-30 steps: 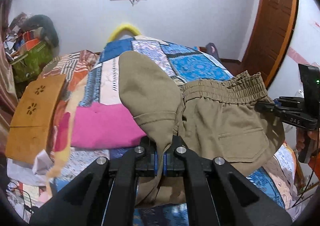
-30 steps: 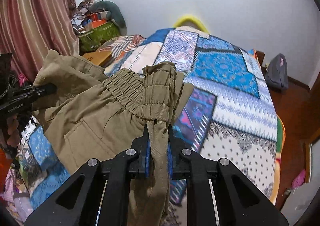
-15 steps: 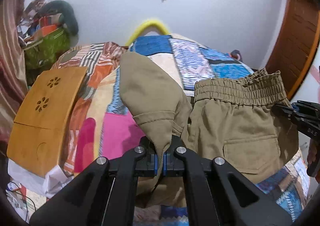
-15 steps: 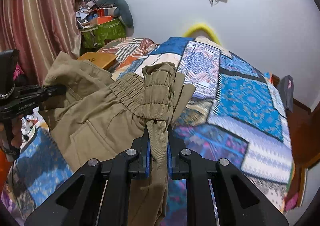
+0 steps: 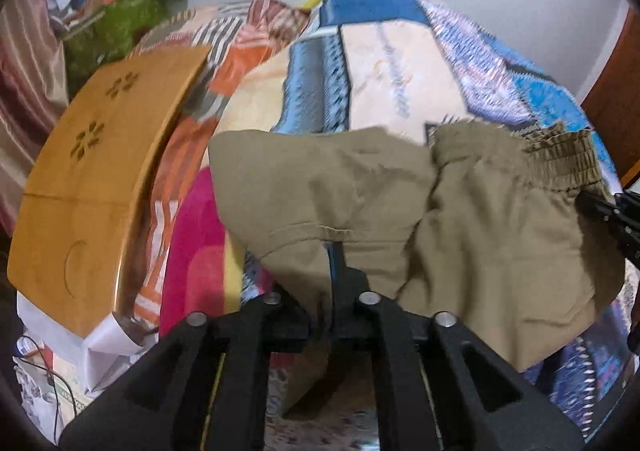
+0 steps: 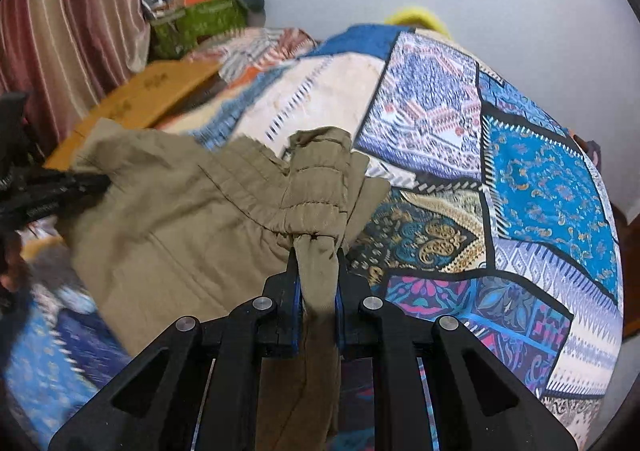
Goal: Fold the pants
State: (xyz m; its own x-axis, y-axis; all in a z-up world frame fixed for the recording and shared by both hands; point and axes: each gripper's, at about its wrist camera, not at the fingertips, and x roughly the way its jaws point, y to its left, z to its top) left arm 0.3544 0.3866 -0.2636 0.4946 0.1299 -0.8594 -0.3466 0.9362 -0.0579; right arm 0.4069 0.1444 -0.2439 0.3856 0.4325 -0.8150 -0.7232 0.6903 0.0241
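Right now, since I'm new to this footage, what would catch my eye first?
The khaki pants fill the foreground, stretched between both tools. The right hand-held gripper pinches the elastic waistband. Behind lies a bright patchwork bedspread, with a wooden board at the bed's left edge.

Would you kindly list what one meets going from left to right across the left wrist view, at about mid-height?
striped curtain → wooden board → pink blanket patch → khaki pants → right gripper

One pair of khaki pants [image 5: 460, 219], two hand-held grippers, one patchwork bedspread [image 6: 520, 171], one wooden board [image 5: 92, 179]
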